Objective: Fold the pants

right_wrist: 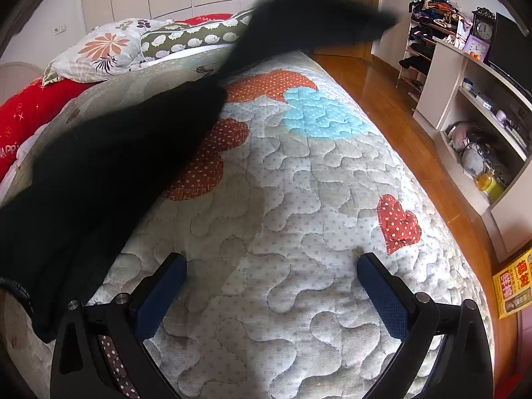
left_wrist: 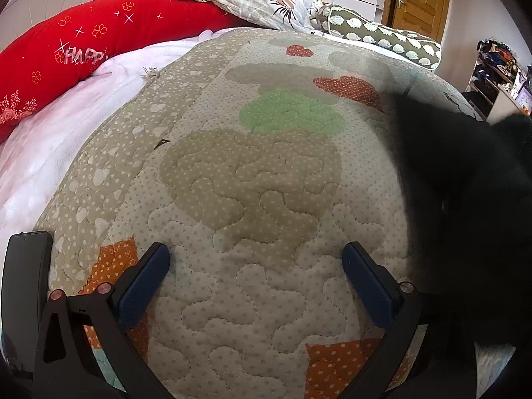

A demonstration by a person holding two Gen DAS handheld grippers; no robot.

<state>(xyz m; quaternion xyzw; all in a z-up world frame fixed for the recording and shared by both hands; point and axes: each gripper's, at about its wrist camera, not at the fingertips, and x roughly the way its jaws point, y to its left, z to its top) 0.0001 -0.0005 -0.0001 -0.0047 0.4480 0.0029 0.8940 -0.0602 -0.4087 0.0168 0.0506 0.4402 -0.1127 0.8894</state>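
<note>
**Black pants blurred above quilted bed**

Black pants (right_wrist: 109, 166) stretch in a dark, blurred band from the near left of the right wrist view to the far end, where one end lifts off the quilt (right_wrist: 282, 199). In the left wrist view the pants (left_wrist: 472, 183) fill the right side. Both the left gripper (left_wrist: 256, 286) and the right gripper (right_wrist: 271, 296) hang over the patchwork with jaws spread wide, holding nothing. A red cushion (left_wrist: 83, 46) at far left reads "HAPP". A yellow box (right_wrist: 513, 286) at near right carries Chinese characters.
</note>
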